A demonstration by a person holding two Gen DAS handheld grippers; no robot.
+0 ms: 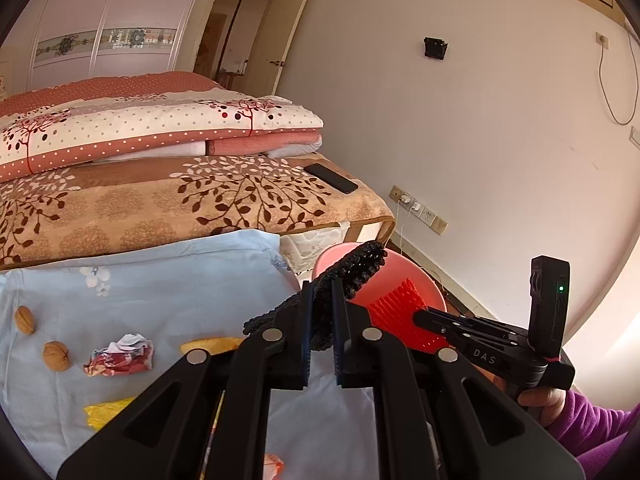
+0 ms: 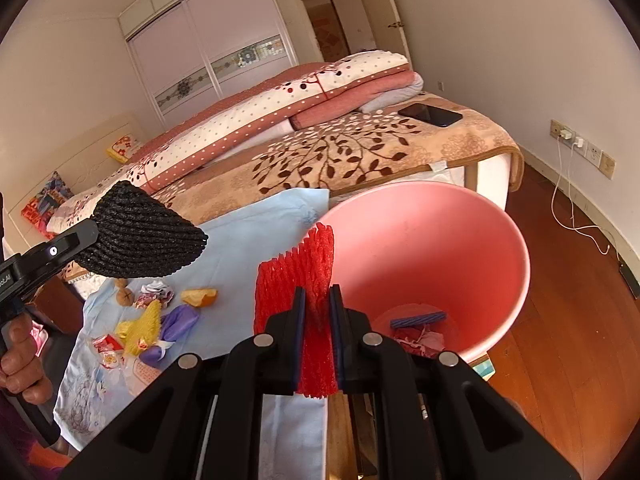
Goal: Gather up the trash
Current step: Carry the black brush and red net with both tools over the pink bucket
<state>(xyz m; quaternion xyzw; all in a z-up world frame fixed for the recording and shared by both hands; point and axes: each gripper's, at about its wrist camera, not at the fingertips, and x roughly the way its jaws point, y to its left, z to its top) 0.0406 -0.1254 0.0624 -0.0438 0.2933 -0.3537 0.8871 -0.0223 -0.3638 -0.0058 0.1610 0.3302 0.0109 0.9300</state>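
My left gripper (image 1: 321,312) is shut on a black foam net (image 1: 352,268) and holds it in the air near the pink bucket's (image 1: 400,276) rim. The black net also shows in the right wrist view (image 2: 140,236). My right gripper (image 2: 317,312) is shut on a red foam net (image 2: 296,280), held upright at the left rim of the pink bucket (image 2: 460,240). The red net shows in the left wrist view (image 1: 396,304) over the bucket. Some trash lies in the bucket's bottom (image 2: 416,328).
A light blue cloth (image 1: 160,292) covers the table, with two walnuts (image 1: 56,356), a crumpled wrapper (image 1: 120,356), a peel (image 2: 199,297), yellow (image 2: 142,326) and purple (image 2: 176,326) foam nets. A bed with a phone (image 2: 430,114) stands behind. Wooden floor lies right.
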